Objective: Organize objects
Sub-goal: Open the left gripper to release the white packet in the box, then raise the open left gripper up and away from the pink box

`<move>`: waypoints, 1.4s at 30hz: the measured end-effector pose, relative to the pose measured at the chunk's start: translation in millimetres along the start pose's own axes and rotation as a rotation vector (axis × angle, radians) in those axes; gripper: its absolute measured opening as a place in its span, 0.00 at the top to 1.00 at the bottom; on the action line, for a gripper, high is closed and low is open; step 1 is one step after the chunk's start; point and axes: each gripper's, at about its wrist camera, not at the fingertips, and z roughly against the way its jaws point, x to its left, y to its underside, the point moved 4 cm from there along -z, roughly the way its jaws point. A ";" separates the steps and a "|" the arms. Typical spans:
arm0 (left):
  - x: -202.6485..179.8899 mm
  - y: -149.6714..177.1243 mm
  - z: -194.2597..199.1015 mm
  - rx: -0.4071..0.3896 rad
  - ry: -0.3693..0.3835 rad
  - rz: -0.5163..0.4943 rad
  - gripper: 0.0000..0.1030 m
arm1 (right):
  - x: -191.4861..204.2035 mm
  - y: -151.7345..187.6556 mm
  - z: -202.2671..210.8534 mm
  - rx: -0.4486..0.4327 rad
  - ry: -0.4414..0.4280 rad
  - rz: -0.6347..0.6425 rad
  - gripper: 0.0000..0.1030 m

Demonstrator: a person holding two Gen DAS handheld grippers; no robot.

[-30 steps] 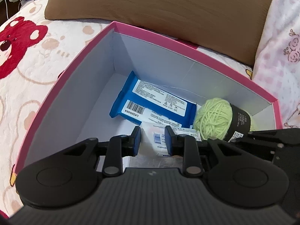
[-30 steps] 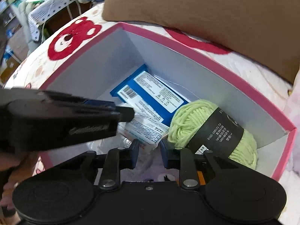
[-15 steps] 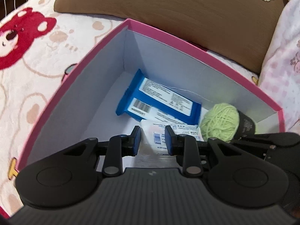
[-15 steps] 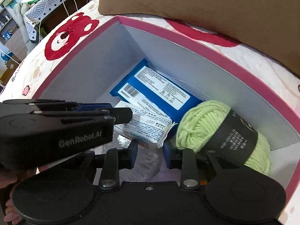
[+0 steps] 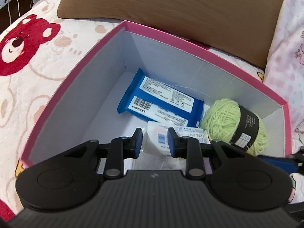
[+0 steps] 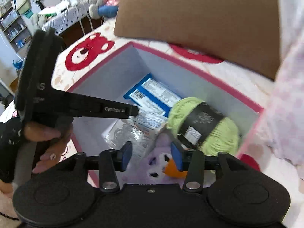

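A pink box (image 5: 190, 43) with white inner walls stands on the bed. It holds a blue wipes pack (image 5: 161, 102), a white tissue pack (image 5: 157, 133), a green yarn ball (image 5: 222, 117) with a black band, and a clear plastic packet (image 5: 157, 159). My left gripper (image 5: 154, 142) hovers over the box's near side, shut, with nothing in it. My right gripper (image 6: 151, 155) hangs above the box's near right corner and its jaws are opening. A purple plush toy (image 6: 157, 163) with an orange beak lies just below, between the fingers, and the pads do not press on it.
A brown pillow (image 5: 190, 5) lies behind the box and a pink-and-white blanket (image 5: 285, 57) to its right. The bedspread with a red bear (image 5: 19, 45) stretches left. A person's hand (image 6: 47, 133) holds the left gripper. Cluttered shelves (image 6: 15, 19) stand far left.
My right gripper has risen and drawn back from the box, its jaws have widened, and the purple plush now shows beneath them. The left gripper has hardly moved.
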 end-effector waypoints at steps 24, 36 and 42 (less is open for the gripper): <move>-62.8 32.5 108.0 -0.061 -0.001 -0.126 0.66 | 2.6 54.2 96.2 -0.112 0.024 -0.032 0.49; -82.8 57.6 178.4 -0.075 0.052 -0.182 0.64 | 16.2 70.4 143.9 -0.136 0.054 -0.032 0.49; -87.8 70.1 212.1 -0.094 0.062 -0.211 0.63 | 28.9 75.5 173.6 -0.192 0.044 -0.018 0.46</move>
